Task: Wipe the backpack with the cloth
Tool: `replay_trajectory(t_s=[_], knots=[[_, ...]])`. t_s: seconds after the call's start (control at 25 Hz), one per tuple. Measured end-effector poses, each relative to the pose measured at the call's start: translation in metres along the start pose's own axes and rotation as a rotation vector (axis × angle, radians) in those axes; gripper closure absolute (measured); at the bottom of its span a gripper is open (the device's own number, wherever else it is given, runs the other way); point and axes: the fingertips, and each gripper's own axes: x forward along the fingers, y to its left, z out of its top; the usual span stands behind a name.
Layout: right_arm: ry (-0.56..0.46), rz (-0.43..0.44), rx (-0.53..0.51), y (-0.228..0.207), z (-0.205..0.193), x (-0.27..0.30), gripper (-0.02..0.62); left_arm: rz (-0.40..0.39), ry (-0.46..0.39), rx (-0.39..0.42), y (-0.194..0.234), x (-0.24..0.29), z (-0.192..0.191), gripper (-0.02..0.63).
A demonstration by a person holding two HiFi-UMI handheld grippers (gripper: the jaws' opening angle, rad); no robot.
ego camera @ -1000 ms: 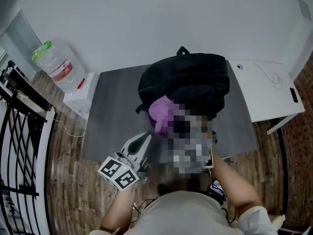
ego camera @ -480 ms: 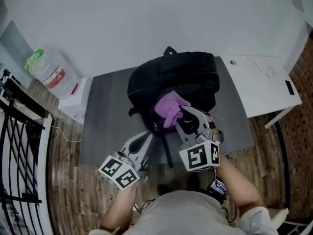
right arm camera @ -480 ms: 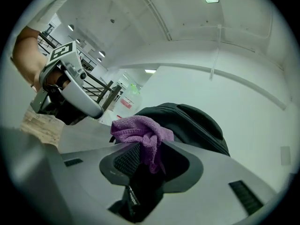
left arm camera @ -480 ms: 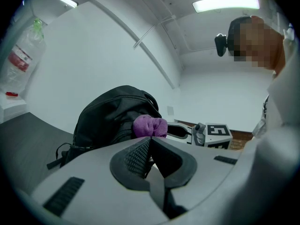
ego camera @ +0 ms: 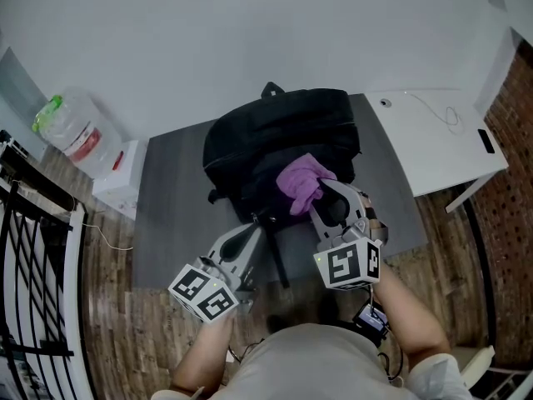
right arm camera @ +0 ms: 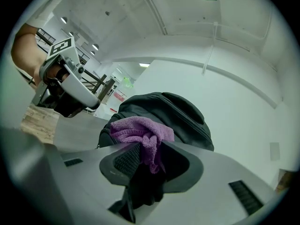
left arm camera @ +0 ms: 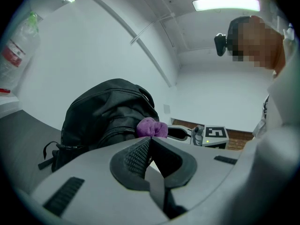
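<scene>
Resting on a grey mat [ego camera: 166, 215], the black backpack [ego camera: 283, 140] sits just toward 12 o'clock from the middle of the head view, with its carry loop at its own 12 o'clock end. A purple cloth [ego camera: 304, 182] is bunched over the backpack's 5 o'clock part. It seems to press on the fabric there, though the contact itself cannot be made out.

The right gripper [ego camera: 323, 188] reaches in from 5 o'clock. Its jaws are closed most of the way and pinch the cloth, and a fold of it hangs down between the pads [right arm camera: 124, 161].

The left gripper [ego camera: 252, 230] is at 7 o'clock of the backpack, over the mat's near edge and close beside the bag. Its jaws meet at the tips with nothing between them.

A white table [ego camera: 433, 140] stands at 3 o'clock, touching the mat's edge. At 9 o'clock a clear water bottle [ego camera: 71, 132] with a green cap leans beside a low white box [ego camera: 117, 177]. A black metal railing [ego camera: 33, 248] runs along the 8 o'clock side, above the wooden floor [ego camera: 108, 323].
</scene>
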Motion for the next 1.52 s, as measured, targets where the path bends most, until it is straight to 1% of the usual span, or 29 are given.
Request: replay_trajectory(t_s=[0.44,0.88,1.08,1.32,1.52], knots=[[0.052,-0.07,0.028,-0.029,-0.028,-0.014,0.46,-0.038,0.022,0.001,-0.008,0.019,-0.005,0.601],[0.105,-0.14,0.086,-0.058,-0.059,-0.034,0.46,-0.068,0.04,-0.001,-0.017,0.035,-0.01,0.601],[0.134,-0.164,0.112,-0.064,-0.077,-0.044,0.46,-0.074,0.044,0.001,-0.019,0.038,-0.011,0.601],[0.191,-0.211,0.139,-0.076,-0.104,-0.06,0.46,-0.07,0.045,-0.002,-0.019,0.037,-0.013,0.601],[0.259,-0.267,0.179,-0.089,-0.126,-0.076,0.463,-0.073,0.045,-0.005,-0.02,0.036,-0.013,0.601]])
